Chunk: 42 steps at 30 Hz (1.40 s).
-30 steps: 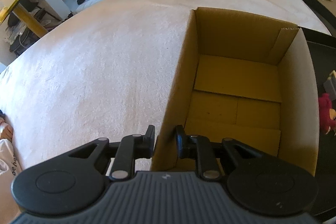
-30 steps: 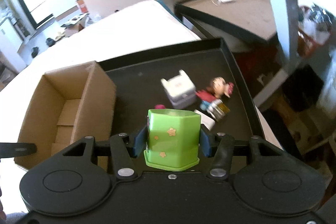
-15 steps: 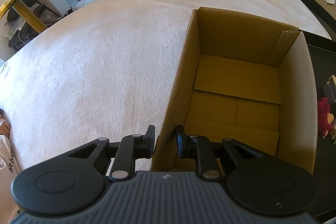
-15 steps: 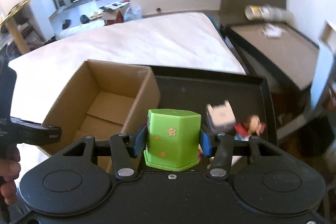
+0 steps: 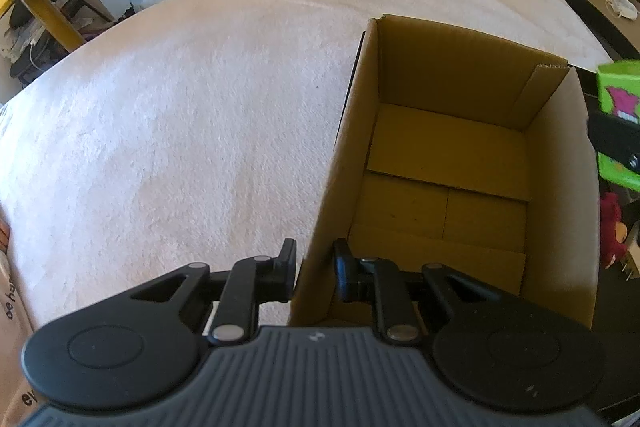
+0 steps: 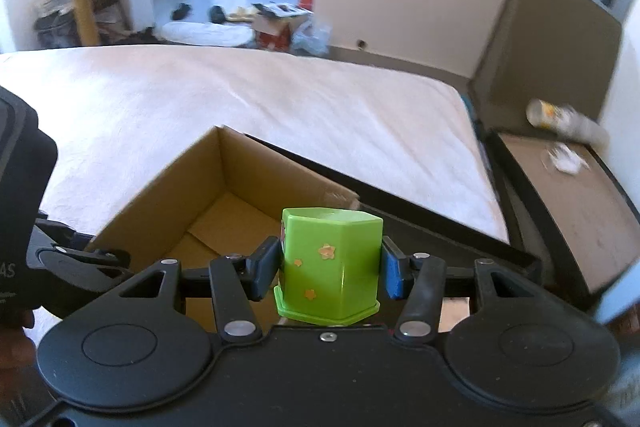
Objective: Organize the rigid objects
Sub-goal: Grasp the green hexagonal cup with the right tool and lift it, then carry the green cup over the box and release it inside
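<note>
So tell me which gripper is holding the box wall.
The left gripper: its fingers straddle the cardboard box wall, while the right gripper clamps the green hexagonal container.

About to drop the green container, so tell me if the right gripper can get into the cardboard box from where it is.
Probably yes. The right gripper holds the green container by the cardboard box, whose top is open and floor bare. The left gripper only pinches the near wall.
</note>
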Motion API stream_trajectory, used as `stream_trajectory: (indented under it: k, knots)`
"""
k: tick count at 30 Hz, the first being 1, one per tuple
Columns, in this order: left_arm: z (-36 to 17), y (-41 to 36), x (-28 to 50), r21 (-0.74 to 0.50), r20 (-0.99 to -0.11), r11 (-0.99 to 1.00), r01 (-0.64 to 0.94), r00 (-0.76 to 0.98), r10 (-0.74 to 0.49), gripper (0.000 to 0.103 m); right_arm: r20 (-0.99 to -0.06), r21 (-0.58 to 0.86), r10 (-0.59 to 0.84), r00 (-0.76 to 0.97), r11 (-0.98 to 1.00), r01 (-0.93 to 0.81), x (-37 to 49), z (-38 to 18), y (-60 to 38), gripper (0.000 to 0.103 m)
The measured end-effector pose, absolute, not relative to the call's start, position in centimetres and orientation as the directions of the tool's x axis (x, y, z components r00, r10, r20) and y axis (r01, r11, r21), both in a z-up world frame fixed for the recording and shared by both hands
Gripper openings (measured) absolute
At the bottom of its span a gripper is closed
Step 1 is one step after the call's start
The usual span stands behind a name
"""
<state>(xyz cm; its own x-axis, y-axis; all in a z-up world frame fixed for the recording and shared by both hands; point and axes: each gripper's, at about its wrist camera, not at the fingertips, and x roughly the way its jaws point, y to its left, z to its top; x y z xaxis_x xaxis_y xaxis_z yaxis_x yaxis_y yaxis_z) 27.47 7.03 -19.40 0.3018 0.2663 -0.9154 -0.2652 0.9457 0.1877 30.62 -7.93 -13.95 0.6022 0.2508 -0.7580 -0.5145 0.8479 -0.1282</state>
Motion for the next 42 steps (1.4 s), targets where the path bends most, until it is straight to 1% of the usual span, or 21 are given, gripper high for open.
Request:
stream_trajectory:
  k: [10, 15, 22, 26, 30, 33, 42]
  knots:
    - [-19.3, 6.9, 27.6, 0.186, -0.916, 0.945, -0.269, 0.300, 0.265, 0.017, -0.748, -0.249, 0.314, 0.585, 0.684, -0.686, 30.7, -14.1, -4.8, 0.052]
    - [-19.1, 6.9, 27.5, 0.182, -0.918, 0.947, -0.265, 0.300, 0.260, 0.017, -0.749, -0.278, 0.353, 0.561, 0.601, -0.749, 30.6, -13.9, -3.3, 0.052]
    - [-19.1, 7.2, 27.6, 0.170, -0.922, 0.947, -0.273, 0.296, 0.250, 0.017, -0.727, -0.360, 0.369, 0.579, 0.513, -0.779, 30.4, -13.9, -2.2, 0.052]
    - [-19.1, 7.3, 27.7, 0.165, -0.923, 0.948, -0.273, 0.296, 0.246, 0.017, -0.713, -0.413, 0.352, 0.607, 0.488, -0.769, 30.4, -13.9, -2.0, 0.053]
    - [-19.1, 7.5, 27.6, 0.161, -0.924, 0.948, -0.274, 0.297, 0.243, 0.017, -0.720, -0.412, 0.344, 0.603, 0.488, -0.770, 30.3, -13.5, -2.1, 0.056]
    - [-19.1, 7.5, 27.6, 0.165, -0.922, 0.948, -0.272, 0.298, 0.246, 0.017, -0.720, -0.404, 0.339, 0.606, 0.505, -0.762, 30.4, -13.1, -2.5, 0.056]
    - [-19.3, 7.2, 27.6, 0.180, -0.918, 0.951, -0.253, 0.305, 0.255, 0.017, -0.720, -0.378, 0.339, 0.605, 0.540, -0.752, 29.6, -11.9, -4.8, 0.065]
